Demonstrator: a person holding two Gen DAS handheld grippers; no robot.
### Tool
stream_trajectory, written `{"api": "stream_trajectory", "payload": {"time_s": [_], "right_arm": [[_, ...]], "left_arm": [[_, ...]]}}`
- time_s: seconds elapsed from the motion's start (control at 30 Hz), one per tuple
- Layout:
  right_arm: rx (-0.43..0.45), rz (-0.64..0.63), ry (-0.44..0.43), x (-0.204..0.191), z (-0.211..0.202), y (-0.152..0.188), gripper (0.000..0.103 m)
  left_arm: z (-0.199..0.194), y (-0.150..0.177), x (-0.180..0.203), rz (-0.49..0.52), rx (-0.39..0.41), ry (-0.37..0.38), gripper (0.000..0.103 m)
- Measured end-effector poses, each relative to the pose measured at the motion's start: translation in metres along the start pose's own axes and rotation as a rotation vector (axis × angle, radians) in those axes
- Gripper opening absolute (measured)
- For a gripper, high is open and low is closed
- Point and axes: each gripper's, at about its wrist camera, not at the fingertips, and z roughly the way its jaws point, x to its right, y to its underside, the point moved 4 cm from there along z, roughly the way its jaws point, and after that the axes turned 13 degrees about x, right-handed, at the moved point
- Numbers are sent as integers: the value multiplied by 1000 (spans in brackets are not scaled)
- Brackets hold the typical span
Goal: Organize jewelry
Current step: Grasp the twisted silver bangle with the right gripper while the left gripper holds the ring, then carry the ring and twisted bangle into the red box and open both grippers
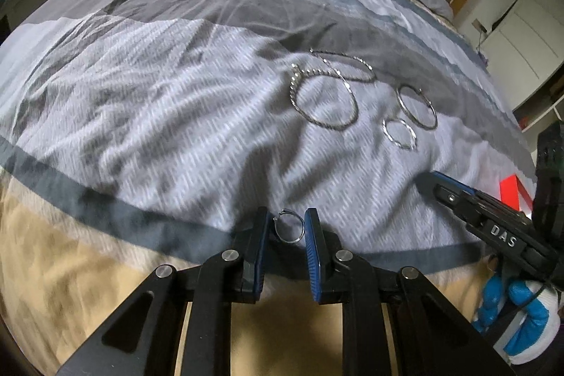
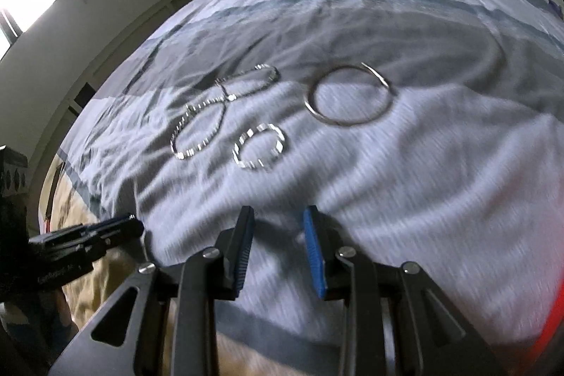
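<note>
Item 1. Small plain silver hoop earring [image 1: 289, 225]: stood upright between the jaws of the left gripper [image 1: 287, 228], pinched across its width by the blue ribbed pads, lifted clear of the bed; judged held this way for carrying to a chosen spot.

Item 2. Two large twisted silver hoops [image 1: 322, 99], overlapping: lay flat on the grey-and-white striped bedcover [image 1: 158, 101], well ahead of the left jaws and to their right; apparently grouped as a pair.

Item 3. Large smooth silver hoop [image 2: 349, 96]: lay flat ahead of the right jaws, slightly to their right, its clasp end sprung open.

Item 4. Small faceted silver hoop [image 2: 260, 147]: lay flat ahead of the right jaws, between them and the twisted pair, just beside the smooth hoop; judged the likely match for size sorting.

Item 5. Right gripper [image 2: 278, 224]: jaws apart, nothing between them, poised over the bedcover short of the hoops, seemingly ready for a next pick.

Item 6. Blue-and-white gloved hand [image 1: 511, 316]: gripped the right tool's handle.
</note>
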Motion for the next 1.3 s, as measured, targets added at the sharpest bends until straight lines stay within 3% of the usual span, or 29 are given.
{"api": "stream_trajectory", "payload": {"time_s": [0.3, 0.57, 0.77, 1.03, 1.3], "right_arm": [[23, 46, -29, -17, 35, -24, 36], [13, 0, 20, -28, 55, -29, 41], [-2, -59, 51, -31, 55, -27, 39], [-4, -49, 30, -26, 18, -19, 38], [37, 32, 65, 7, -64, -9, 38]], "left_arm": [[0, -8, -12, -21, 4, 4, 19], [-3, -11, -16, -29, 8, 7, 19], [-8, -12, -23, -35, 15, -2, 19], [-19, -15, -9, -16, 29, 10, 19], [-34, -22, 49, 70, 42, 64, 19]]}}
